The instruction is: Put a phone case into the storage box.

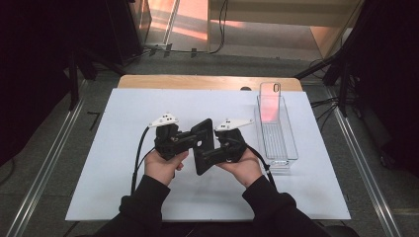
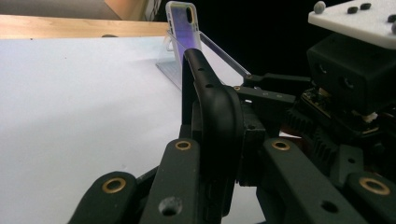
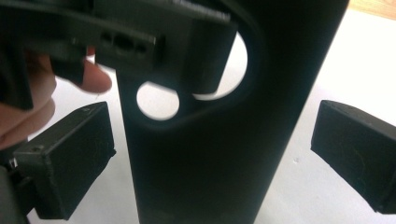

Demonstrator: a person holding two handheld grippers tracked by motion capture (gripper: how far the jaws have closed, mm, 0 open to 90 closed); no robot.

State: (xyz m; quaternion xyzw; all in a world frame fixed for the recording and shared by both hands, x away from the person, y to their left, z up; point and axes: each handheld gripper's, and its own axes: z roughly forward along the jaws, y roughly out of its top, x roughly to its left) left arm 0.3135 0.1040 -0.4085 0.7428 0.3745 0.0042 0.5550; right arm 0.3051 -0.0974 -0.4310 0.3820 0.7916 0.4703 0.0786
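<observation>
A black phone case is held up above the white table sheet, between my two grippers. My left gripper comes at it from the left and is shut on it. In the left gripper view the black phone case stands edge-on between the jaws. My right gripper reaches in from the right. In the right gripper view its pads stand on either side of the black phone case, with a small gap at the right pad. The camera cut-out of the case shows near the top.
A clear plastic bin lies lengthwise at the right of the sheet. A clear, pink-tinted phone case stands upright at its far end. The wooden table edge runs behind the sheet, with dark stands on both sides.
</observation>
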